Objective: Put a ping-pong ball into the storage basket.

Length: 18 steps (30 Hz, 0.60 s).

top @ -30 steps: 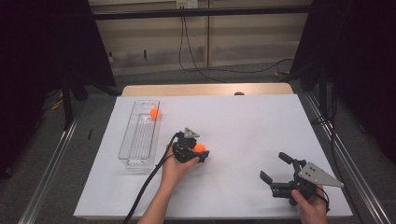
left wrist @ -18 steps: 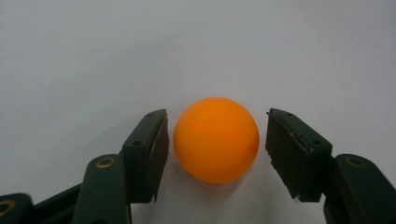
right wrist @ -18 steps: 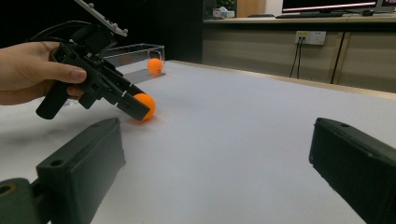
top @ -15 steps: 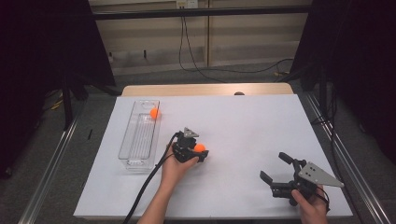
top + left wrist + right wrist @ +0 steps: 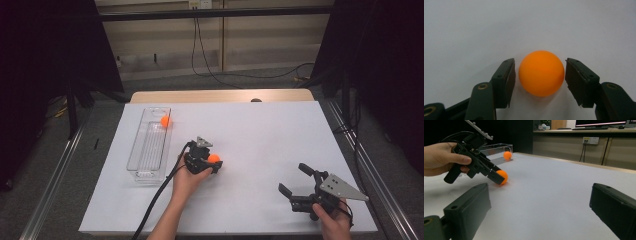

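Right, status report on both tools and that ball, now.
Left tool closing around the orange ball, pads not yet touching. Right tool open, nothing between its jaws. Second ball in the clear tray. Nothing in the way.

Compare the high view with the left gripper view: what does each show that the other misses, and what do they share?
High view: a clear tray with a second ball at its far end, and the open right tool. Left gripper view: slim gaps between the left tool's jaws, which have just been closing, and the ball between them. Shared: that tool, that ball, the white table.
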Each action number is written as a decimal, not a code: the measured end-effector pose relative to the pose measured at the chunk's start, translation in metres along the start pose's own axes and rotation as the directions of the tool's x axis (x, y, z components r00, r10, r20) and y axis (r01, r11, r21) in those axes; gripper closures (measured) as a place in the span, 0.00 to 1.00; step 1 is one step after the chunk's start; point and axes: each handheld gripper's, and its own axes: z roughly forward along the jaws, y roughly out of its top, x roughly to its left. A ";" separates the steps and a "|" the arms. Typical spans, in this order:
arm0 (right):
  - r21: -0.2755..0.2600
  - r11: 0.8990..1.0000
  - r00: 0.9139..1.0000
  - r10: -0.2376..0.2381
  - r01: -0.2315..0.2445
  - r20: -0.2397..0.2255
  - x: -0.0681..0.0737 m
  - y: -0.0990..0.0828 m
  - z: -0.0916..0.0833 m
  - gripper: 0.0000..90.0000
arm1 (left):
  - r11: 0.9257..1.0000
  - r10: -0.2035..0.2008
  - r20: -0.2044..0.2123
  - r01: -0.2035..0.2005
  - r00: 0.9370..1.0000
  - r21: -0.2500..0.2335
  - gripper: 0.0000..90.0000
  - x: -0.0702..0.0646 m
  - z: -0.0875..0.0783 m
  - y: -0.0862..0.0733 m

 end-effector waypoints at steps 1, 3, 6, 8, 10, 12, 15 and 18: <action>0.000 1.000 1.000 0.002 -0.002 0.001 0.000 0.000 0.000 0.03 | 1.000 0.000 0.000 0.000 1.000 0.001 0.46 0.000 0.000 0.000; -0.001 1.000 1.000 0.006 -0.006 0.004 -0.001 0.000 0.000 0.03 | 1.000 0.007 0.001 -0.007 1.000 0.008 0.46 0.001 0.000 0.000; -0.001 1.000 1.000 0.005 -0.005 0.003 -0.001 0.000 0.001 0.03 | 1.000 0.008 -0.002 -0.008 1.000 0.004 0.47 0.001 0.000 0.000; 0.000 1.000 1.000 0.009 -0.009 0.003 0.000 0.000 0.001 0.03 | 1.000 0.006 -0.006 -0.006 1.000 0.002 0.48 0.001 0.001 0.000; 0.001 1.000 1.000 0.005 -0.005 0.001 0.000 0.000 0.000 0.03 | 1.000 0.005 -0.003 -0.005 1.000 0.004 0.48 0.002 0.001 0.000; 0.000 1.000 1.000 0.003 -0.003 0.001 -0.001 0.000 0.000 0.03 | 1.000 0.005 -0.002 -0.005 1.000 0.004 0.49 0.001 0.001 0.000; -0.002 1.000 1.000 0.004 -0.004 0.001 -0.001 0.000 0.000 0.03 | 1.000 0.002 -0.001 -0.002 1.000 0.004 0.50 0.001 0.002 -0.001; 0.000 1.000 1.000 0.003 -0.003 0.002 -0.001 0.000 0.000 0.03 | 1.000 0.001 0.001 -0.001 1.000 0.002 0.50 0.001 0.002 0.000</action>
